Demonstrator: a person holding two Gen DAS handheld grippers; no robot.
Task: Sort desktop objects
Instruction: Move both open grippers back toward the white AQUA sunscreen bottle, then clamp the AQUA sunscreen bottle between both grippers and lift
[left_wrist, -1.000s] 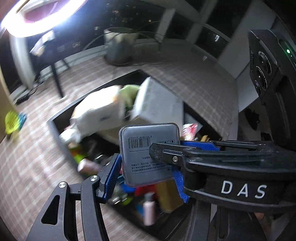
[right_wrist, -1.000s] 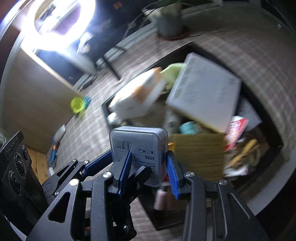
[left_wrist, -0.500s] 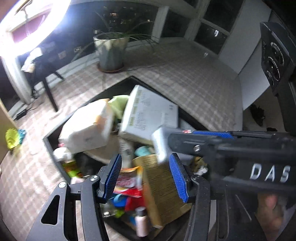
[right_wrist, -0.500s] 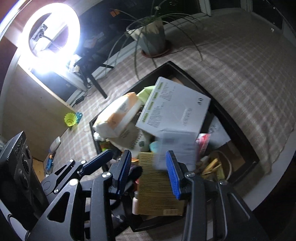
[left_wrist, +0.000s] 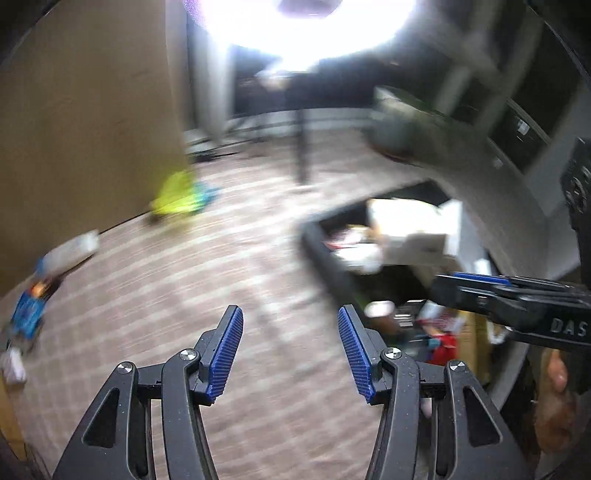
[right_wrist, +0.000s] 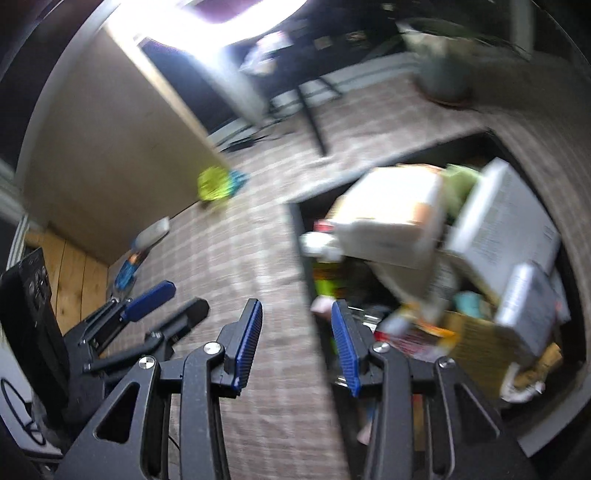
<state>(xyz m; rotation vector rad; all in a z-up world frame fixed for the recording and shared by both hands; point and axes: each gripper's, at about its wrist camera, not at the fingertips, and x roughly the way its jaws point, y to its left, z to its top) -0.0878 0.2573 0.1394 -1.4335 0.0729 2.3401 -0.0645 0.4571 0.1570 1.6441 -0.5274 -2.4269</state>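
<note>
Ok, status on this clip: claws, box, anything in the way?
Both claws open, empty: left, right. Grey box lies in the bin. Nothing between the claws; frames blurred.

a wide stretch of checked cloth on the counter lies bare ahead of both sets of fingers. to the right, the black tray is heaped with boxes and packets. far left, a few small things sit along the cloth's edge, near the wooden panel.
</note>
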